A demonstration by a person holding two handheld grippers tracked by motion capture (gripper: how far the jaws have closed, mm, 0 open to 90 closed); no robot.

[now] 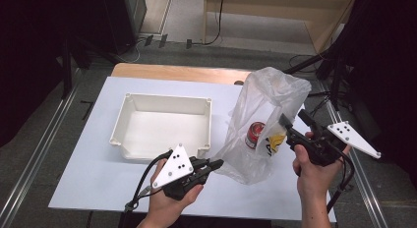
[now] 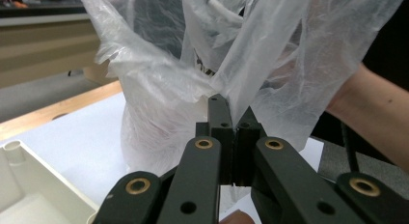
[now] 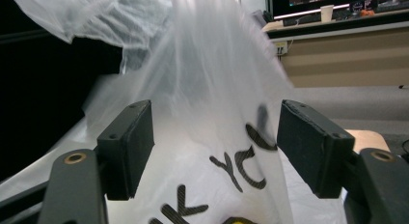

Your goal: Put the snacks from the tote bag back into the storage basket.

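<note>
A thin clear plastic bag (image 1: 268,98) stands on the white table (image 1: 93,164), right of the middle. A red can (image 1: 254,134) and yellow and black print show through it. My left gripper (image 1: 216,164) lies at the bag's lower left corner. In the left gripper view it (image 2: 231,120) is shut, with a fold of the bag's film (image 2: 159,98) gathered at its tips. My right gripper (image 1: 293,118) sits against the bag's right side. In the right gripper view it (image 3: 214,137) is open, the printed bag (image 3: 207,89) between the pads without touching them.
A white rectangular tray (image 1: 167,98) stands left of the bag, its near right corner close to my left gripper; its corner (image 2: 19,156) shows in the left gripper view. A wooden board (image 1: 182,71) lines the table's far edge. Metal rails run along both sides.
</note>
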